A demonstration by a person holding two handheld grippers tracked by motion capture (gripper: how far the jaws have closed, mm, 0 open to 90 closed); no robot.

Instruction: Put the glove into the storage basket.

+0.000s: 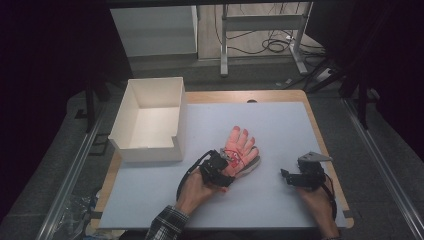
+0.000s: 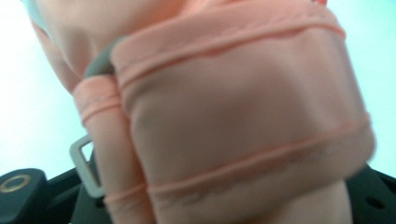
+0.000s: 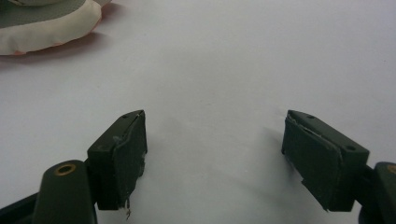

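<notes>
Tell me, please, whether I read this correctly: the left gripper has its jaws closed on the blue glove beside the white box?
Not quite: the glove is pink-orange, not blue, as the high view shows. The rest holds: the left gripper has its jaws closed on it, beside the white box.

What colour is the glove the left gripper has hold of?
Peach-pink glove with a grey palm edge; its colour shows best in the left gripper view.

Probably lab, metal frame [image 1: 260,22], floor cables [image 1: 277,44]
</notes>
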